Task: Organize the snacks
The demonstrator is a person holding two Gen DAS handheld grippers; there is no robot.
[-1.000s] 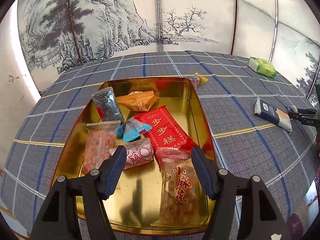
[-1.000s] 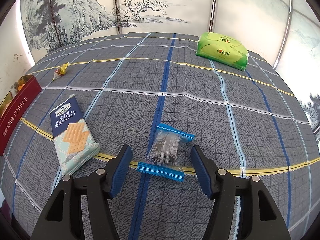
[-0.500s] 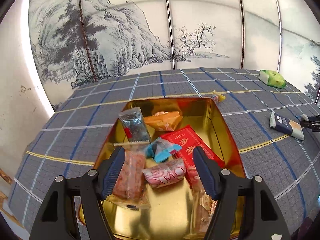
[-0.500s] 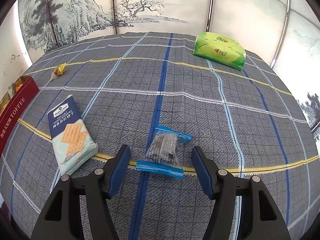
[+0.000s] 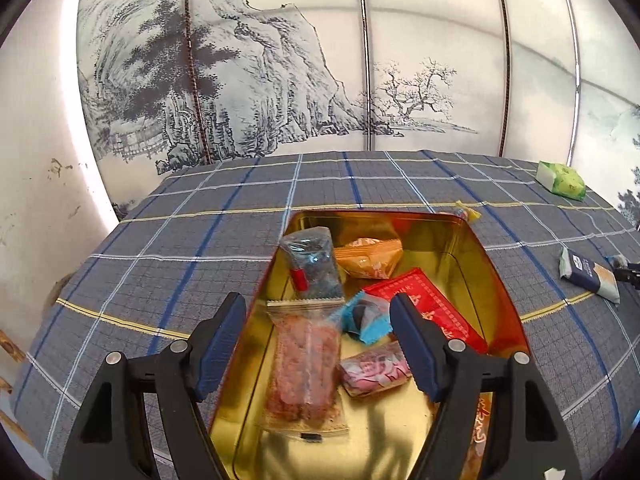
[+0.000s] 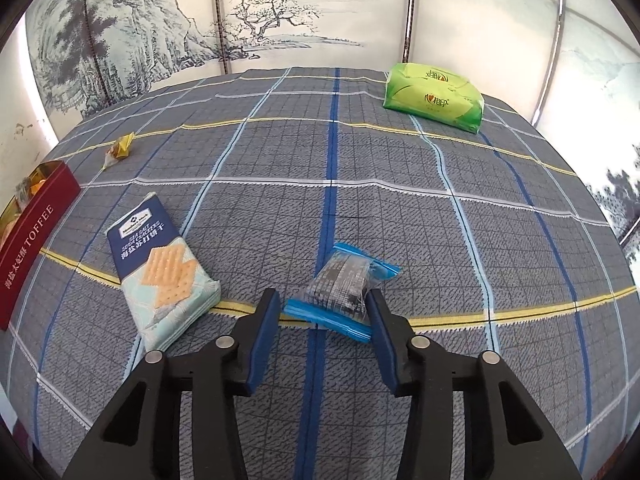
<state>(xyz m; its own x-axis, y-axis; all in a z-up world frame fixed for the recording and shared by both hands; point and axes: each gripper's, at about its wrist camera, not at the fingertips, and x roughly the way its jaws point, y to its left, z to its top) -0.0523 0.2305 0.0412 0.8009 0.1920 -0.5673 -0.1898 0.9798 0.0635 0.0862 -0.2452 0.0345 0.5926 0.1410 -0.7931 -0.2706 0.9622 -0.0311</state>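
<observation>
The left gripper [image 5: 318, 326] hangs over the tin [image 5: 492, 280], jaws spreading, nothing between them. Inside the tin lie a pink packet [image 5: 304, 364], a dark one [image 5: 316, 268], an orange one [image 5: 368, 256], a red one [image 5: 424, 312] and others. On the plaid cloth [image 6: 280, 184] outside sit a candy [image 6: 120, 148], a cracker pack [image 6: 160, 264] and a green pack [image 6: 434, 96] (far corner). The right gripper [image 6: 322, 314] is closing around a blue-edged pouch [image 6: 342, 290]; its right pad seems to touch the wrapper, the left stands just clear.
</observation>
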